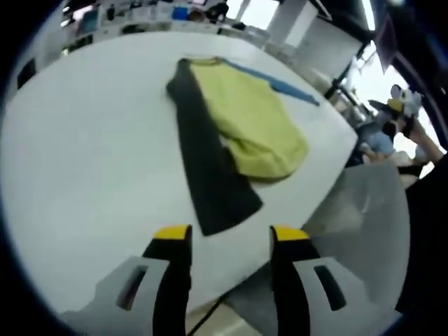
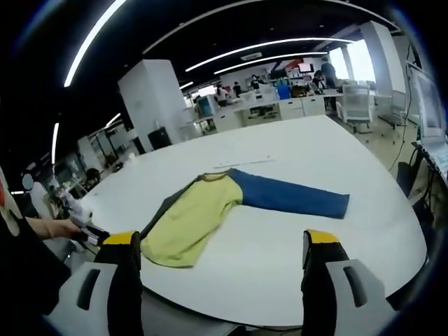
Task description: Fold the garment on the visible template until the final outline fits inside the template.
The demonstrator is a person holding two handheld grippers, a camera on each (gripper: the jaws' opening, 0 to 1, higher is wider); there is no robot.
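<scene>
1. My left tongs (image 1: pixel 229 234) and right tongs (image 2: pixel 221 241) hang released, grasping nothing.
2. Raglan shirt (image 2: pixel 196 213) lies on the white surface (image 2: pixel 294 238), body partly folded.
3. Blue sleeve (image 2: pixel 290 196) remains outstretched; I judge folding incomplete.

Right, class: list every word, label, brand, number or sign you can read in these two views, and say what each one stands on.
None can be read.
The garment is plain yellow, blue and dark cloth, with no print or label showing.
The white table bears no marking that reads as text.
The desks and screens far behind are too small and blurred to read.
Both grippers, left and right, show no lettering.
</scene>
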